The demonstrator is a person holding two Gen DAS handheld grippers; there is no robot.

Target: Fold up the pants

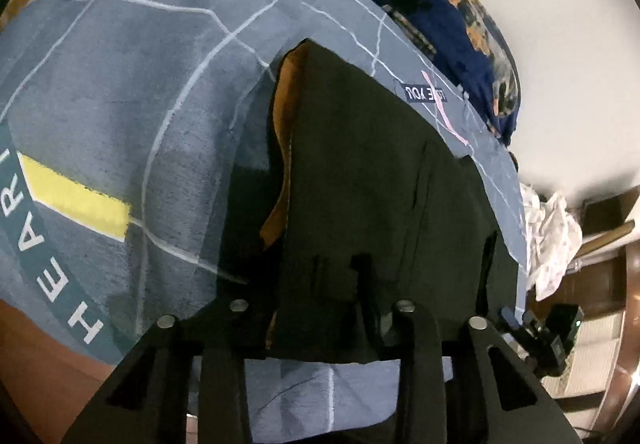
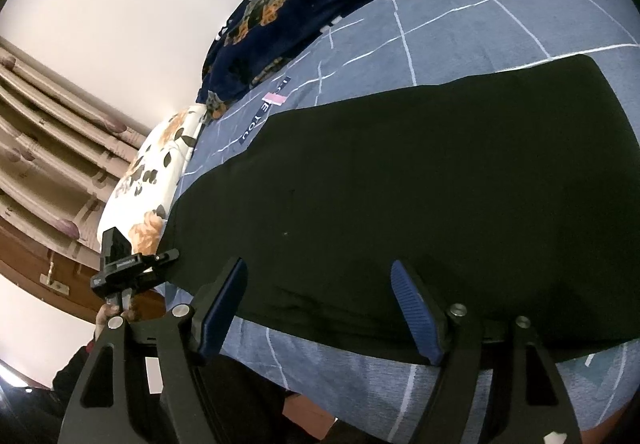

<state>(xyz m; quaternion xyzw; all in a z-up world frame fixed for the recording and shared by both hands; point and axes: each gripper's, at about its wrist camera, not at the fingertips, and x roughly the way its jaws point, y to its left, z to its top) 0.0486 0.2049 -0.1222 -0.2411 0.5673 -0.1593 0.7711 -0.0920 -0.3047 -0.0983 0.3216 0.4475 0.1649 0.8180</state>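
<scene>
Black pants spread on a blue-grey bedspread, a gripper at each near edge.

The left gripper pinches a raised fold of the pants, orange lining showing at the left edge. The right gripper stands released, blue pads astride the pants' near edge on the bedspread. A patterned blanket lies beyond.

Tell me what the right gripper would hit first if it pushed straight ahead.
Most likely the black pants spread on the blue bedspread: the open right gripper points down at their near edge, though depth is unclear.
</scene>
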